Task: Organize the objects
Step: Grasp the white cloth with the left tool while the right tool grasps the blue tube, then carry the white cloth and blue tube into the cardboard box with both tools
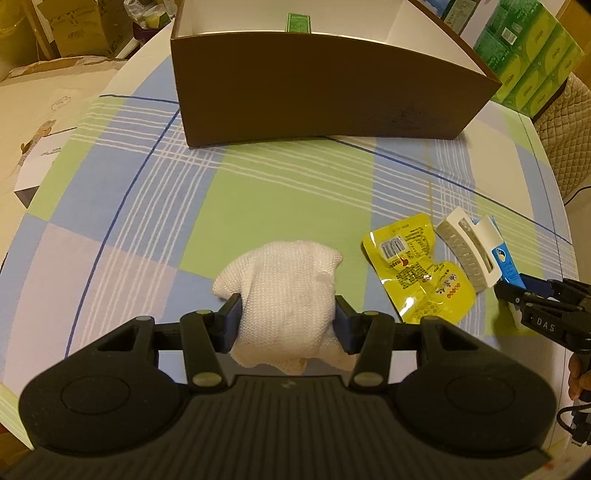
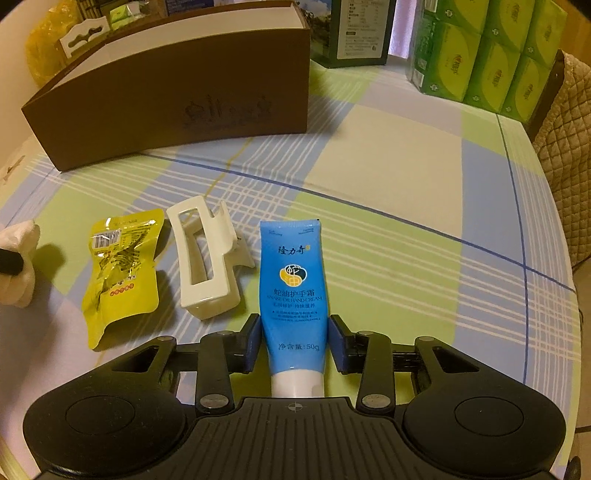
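Note:
A white knitted cloth [image 1: 280, 269] lies on the checked tablecloth, and my left gripper [image 1: 287, 301] is shut on it, both pads pressed into its sides. The cloth's edge [image 2: 18, 236] also shows at the far left of the right wrist view. A blue hand cream tube [image 2: 293, 273] lies flat with its cap towards me, and my right gripper [image 2: 294, 319] is shut on its lower part. Between the two lie a yellow snack packet [image 1: 413, 266] and a white hair claw clip [image 1: 467, 251]. A brown open box [image 1: 314, 85] stands beyond, with a green packet [image 1: 298, 23] inside.
Stacked green tissue packs [image 2: 491, 55] and a dark green carton [image 2: 354, 29] stand at the back right of the table. A quilted chair back [image 2: 569, 155] is beyond the right edge. Cardboard and papers [image 1: 37, 110] lie off the left edge.

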